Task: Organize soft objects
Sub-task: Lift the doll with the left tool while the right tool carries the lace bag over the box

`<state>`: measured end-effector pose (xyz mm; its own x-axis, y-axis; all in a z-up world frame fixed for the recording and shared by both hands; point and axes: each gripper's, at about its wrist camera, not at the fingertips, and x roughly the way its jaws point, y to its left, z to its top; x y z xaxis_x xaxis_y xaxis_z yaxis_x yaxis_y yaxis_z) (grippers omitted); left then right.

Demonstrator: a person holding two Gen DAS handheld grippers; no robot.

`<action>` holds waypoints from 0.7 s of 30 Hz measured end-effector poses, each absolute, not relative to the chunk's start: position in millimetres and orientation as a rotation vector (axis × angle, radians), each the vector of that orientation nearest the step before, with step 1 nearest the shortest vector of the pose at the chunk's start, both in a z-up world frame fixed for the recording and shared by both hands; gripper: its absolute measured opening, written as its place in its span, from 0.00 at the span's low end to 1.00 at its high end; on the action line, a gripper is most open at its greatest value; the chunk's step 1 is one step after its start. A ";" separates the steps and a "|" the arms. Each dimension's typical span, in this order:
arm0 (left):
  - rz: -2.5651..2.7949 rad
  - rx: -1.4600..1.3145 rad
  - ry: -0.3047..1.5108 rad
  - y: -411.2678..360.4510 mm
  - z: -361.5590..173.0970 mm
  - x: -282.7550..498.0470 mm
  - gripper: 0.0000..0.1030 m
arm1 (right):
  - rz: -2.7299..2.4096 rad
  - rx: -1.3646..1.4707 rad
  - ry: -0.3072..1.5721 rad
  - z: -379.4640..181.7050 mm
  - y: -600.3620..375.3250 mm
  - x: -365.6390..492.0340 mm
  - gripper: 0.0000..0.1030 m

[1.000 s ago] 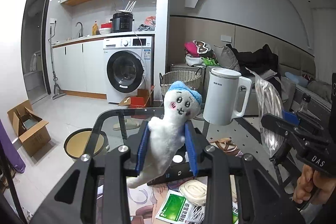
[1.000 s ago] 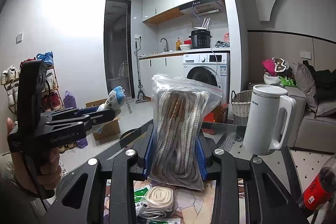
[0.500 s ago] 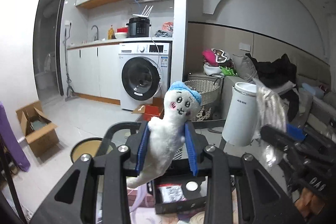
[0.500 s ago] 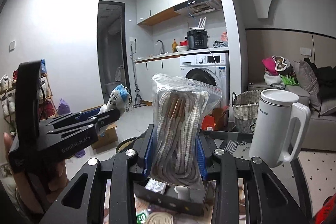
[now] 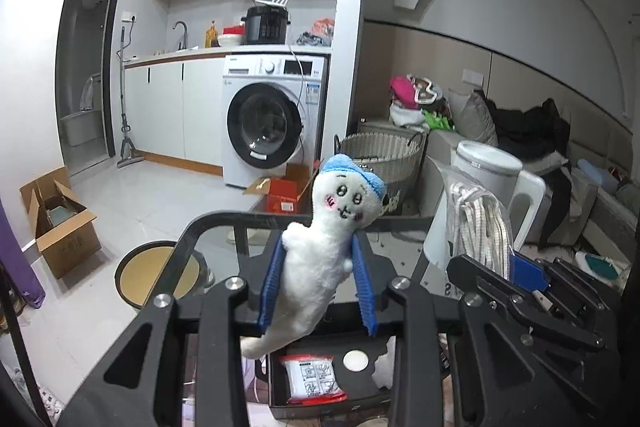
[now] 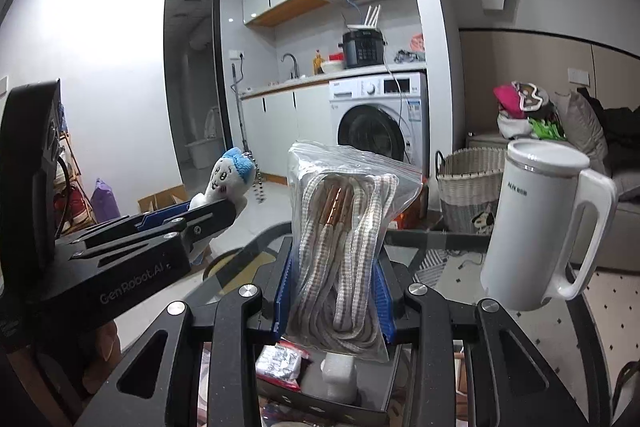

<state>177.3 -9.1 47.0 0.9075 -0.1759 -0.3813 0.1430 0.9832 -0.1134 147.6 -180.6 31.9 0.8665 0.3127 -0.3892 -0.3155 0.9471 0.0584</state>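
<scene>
My left gripper (image 5: 318,283) is shut on a white plush toy with a blue cap (image 5: 320,247) and holds it in the air over a black box (image 5: 324,375) on the glass table. My right gripper (image 6: 336,291) is shut on a clear zip bag of white rope (image 6: 340,247), also above the black box (image 6: 320,391). The right gripper with its bag shows at the right of the left wrist view (image 5: 504,275). The left gripper with the plush shows at the left of the right wrist view (image 6: 216,203). The box holds a small white-and-red packet (image 5: 312,377).
A white jug with a handle (image 6: 540,227) stands on the glass table (image 5: 224,231) to the right. A wicker basket (image 5: 380,163), a washing machine (image 5: 268,123), a cardboard box (image 5: 60,223) and a round bin (image 5: 156,275) stand on the floor beyond.
Both grippers moved forward over the table with their loads. The black box has come under them, and the papers and rope coil seen a second ago have dropped out of view.
</scene>
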 end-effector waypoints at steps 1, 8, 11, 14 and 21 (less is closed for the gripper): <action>-0.164 -0.078 0.410 -10.2 44.5 177.7 0.31 | 0.325 -0.010 0.418 30.0 -180.6 149.8 0.33; -0.152 -0.042 0.500 -21.1 28.2 188.2 0.31 | 0.291 -0.037 0.522 14.1 -183.8 168.8 0.33; -0.145 -0.058 0.576 -21.3 15.6 199.6 0.31 | 0.284 -0.026 0.625 -3.1 -185.0 184.5 0.33; -0.151 -0.086 0.685 -22.0 -3.9 215.5 0.31 | 0.278 -0.018 0.709 -18.4 -188.1 197.7 0.33; -0.178 -0.088 0.908 -33.7 -45.4 237.2 0.31 | 0.325 -0.047 0.818 -41.7 -181.5 211.0 0.34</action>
